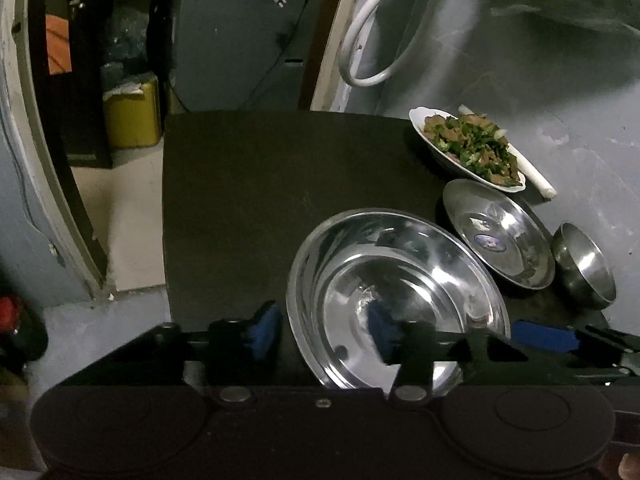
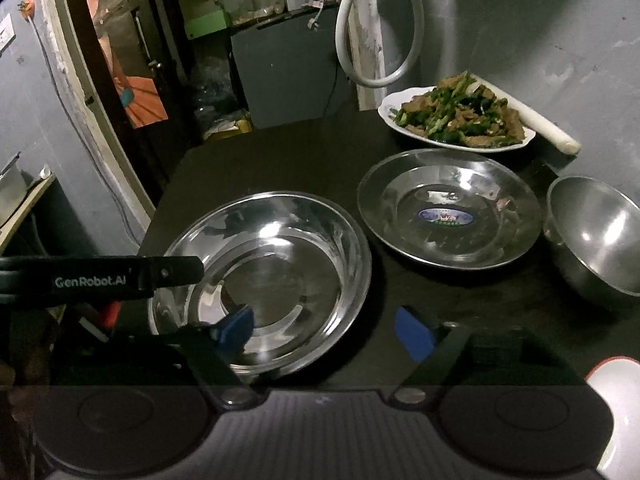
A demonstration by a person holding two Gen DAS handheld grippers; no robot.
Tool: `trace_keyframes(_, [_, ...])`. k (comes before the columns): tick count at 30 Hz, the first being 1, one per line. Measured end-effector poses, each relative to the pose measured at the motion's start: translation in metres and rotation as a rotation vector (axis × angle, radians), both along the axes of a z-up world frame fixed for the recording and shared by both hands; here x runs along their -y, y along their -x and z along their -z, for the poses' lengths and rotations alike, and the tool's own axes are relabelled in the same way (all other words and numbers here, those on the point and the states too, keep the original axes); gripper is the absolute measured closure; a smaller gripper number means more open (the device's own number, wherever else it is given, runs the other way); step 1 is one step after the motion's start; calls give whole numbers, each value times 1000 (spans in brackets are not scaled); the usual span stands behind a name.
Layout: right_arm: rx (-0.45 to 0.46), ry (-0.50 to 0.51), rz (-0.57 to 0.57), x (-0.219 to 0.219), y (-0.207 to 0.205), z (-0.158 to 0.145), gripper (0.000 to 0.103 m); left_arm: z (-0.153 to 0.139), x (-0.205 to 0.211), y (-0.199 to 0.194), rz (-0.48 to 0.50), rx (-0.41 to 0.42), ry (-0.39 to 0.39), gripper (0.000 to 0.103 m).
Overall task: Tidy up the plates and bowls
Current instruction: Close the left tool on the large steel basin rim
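A dark counter (image 2: pixel 280 160) carries the dishes, its matte top lit dimly. Nearest the cameras sits a large steel plate (image 2: pixel 280 264), deep-rimmed and shiny, right way up. Behind it and to the right lies a second steel plate (image 2: pixel 448 208) with a blue sticker at its centre, and just beside that a small steel bowl (image 2: pixel 596 236) stands near the counter's right edge. Farthest back is a white plate of stir-fry (image 2: pixel 456 120), green vegetables and brown meat, with a white stalk (image 2: pixel 536 124) lying behind it against the grey wall (image 2: pixel 540 20).

Past the counter's far edge a doorway opens onto a pale floor (image 1: pixel 132 200), a yellow container (image 1: pixel 132 116) and a grey cabinet (image 2: pixel 288 68). A white hose (image 2: pixel 360 40) loops down the wall.

The left gripper (image 1: pixel 320 328) straddles the near-left rim of the large steel plate: one blue pad is outside the rim, the other inside the dish. The jaws stand partly open, and whether the pads press the rim cannot be told.

The right gripper (image 2: pixel 324 330) straddles the plate's near-right rim, the left pad over the inside, the right pad over bare counter. Its jaws are wide, clear of the metal, holding nothing.
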State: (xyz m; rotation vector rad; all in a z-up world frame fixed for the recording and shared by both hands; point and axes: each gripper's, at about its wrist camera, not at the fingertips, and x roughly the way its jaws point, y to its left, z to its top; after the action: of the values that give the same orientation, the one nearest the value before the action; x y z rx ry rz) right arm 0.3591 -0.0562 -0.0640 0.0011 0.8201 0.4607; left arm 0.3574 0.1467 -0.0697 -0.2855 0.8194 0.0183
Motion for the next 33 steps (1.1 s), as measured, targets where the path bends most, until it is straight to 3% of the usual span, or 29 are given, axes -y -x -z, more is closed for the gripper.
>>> trace_keyframes(8, [-12,38,2,-7,-2,6,51,5,-12,0,-31,-7,40,91])
trace_keyframes(14, [14,63,9,-7,4,3,67,-1,-15,9,-45,21,33,92])
trace_keyframes(26, [120,43,-38,-5,32,-29,70,-40,-9,56,-87,114,18,92])
trace_keyframes(33, [150,14,-77,15,66,-48,70,-56,13,95,-97,125,-2,91])
